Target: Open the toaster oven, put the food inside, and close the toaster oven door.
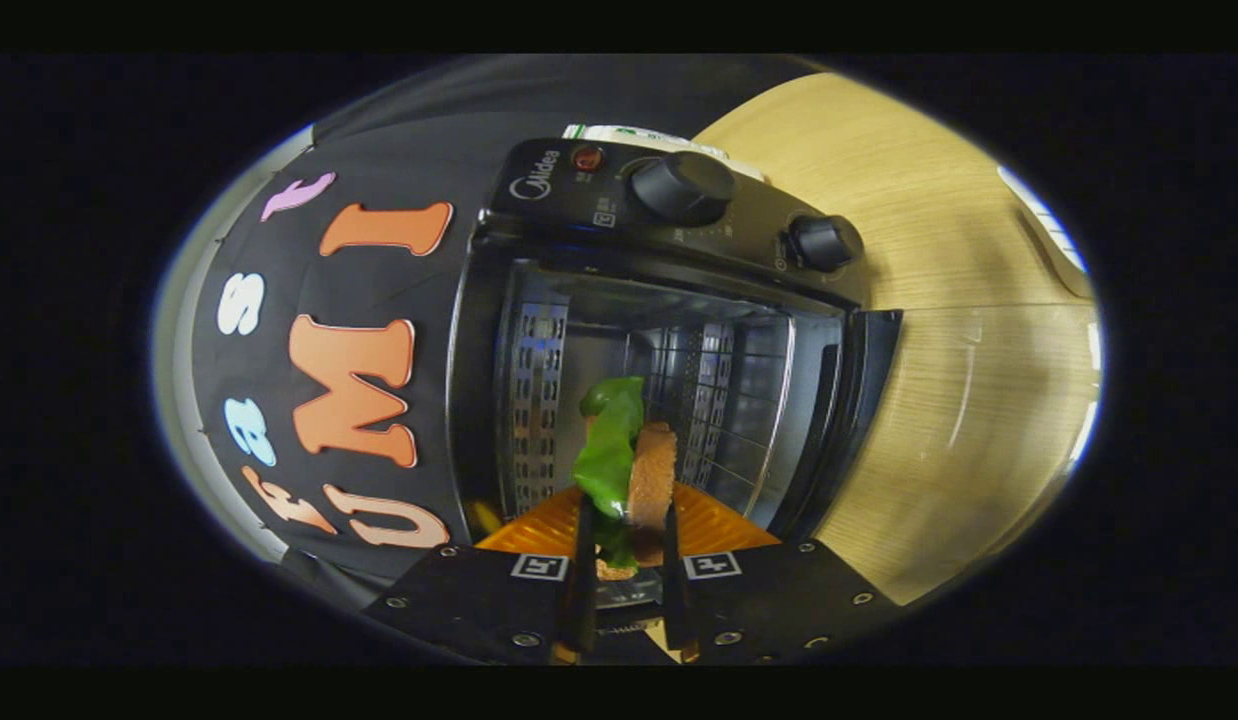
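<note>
Gripper [625, 560] nearly closed, both fingers clamped on sandwich [634, 470], held upright betw. them just in front of oven mouth. Sandwich: brown bread slice w/ green lettuce leaf sticking up on one side. Toaster oven [679, 330] door open, cavity w/ wire rack inside, nothing on it. Two knobs [684, 187] on control panel. Wooden table [939, 300] beside oven.

We count one toaster oven [669, 330] beyond the fingers, door open | two knobs [683, 187] on its panel | one red lamp [587, 158] beside them | one food item [624, 460], a sandwich with a green leaf, pinched between our gripper's [627, 570] two fingers | possibly one wire rack inside; the glare blurs it.
</note>
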### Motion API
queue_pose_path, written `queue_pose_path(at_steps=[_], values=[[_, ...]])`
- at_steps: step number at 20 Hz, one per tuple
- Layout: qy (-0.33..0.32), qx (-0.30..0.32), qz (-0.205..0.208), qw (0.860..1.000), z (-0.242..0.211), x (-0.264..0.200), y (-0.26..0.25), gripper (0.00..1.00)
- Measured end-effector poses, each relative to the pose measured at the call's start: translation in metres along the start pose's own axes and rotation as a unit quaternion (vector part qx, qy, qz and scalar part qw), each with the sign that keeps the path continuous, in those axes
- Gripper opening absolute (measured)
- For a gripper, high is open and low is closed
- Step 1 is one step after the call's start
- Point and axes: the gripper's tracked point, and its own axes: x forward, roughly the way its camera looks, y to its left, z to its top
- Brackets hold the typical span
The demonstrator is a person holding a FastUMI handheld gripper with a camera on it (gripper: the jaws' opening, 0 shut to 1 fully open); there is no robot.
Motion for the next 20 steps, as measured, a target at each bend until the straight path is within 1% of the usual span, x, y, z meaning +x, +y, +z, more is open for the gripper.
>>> queue_pose_path(at_steps=[2,3,4,5,6,8,9,10,11,12,16,18,20], values=[[0.003,0.001,-0.030,1.000,-0.004,0.000,-0.012,0.33],[0.010,0.009,-0.020,1.000,-0.007,0.000,-0.009,0.35],[0.010,0.011,-0.014,1.000,-0.006,-0.003,-0.006,0.41],[0.001,0.002,-0.028,1.000,-0.006,-0.005,-0.012,0.45],[-0.008,-0.001,-0.027,1.000,-0.004,-0.002,-0.014,0.62],[-0.019,0.014,-0.036,0.999,0.000,-0.013,-0.015,0.74],[-0.027,0.018,-0.049,0.998,0.002,-0.017,-0.019,0.77],[-0.034,0.013,-0.058,0.998,0.004,-0.020,-0.021,0.85],[-0.042,0.005,-0.069,0.997,0.004,-0.022,-0.025,0.89],[-0.047,0.002,-0.079,0.996,0.006,-0.023,-0.028,0.96],[-0.054,0.016,-0.089,0.994,0.007,-0.028,-0.025,0.98],[-0.066,-0.011,-0.110,0.992,0.011,-0.033,-0.029,0.98],[-0.066,-0.036,-0.121,0.990,0.012,-0.031,-0.030,0.98]])
